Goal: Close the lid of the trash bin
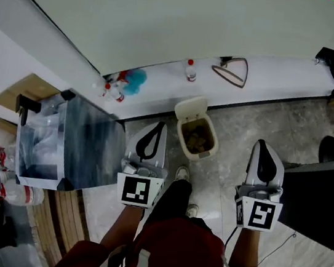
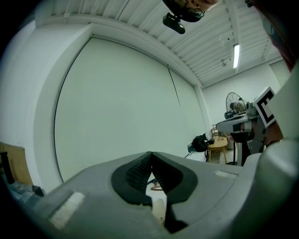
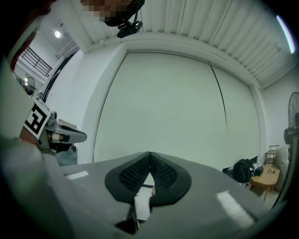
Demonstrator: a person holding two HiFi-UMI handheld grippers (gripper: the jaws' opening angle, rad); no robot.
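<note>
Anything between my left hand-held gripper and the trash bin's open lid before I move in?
Nothing visible does. In the head view only bare floor lies between the left hand-held gripper, jaws shut, and the trash bin with its raised lid. The person's shoe sits nearer, off that path.

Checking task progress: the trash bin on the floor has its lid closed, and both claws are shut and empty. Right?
Not quite: the lid of the trash bin stands open, not closed, as the head view shows. The left claw and right claw are shut and empty.
</note>
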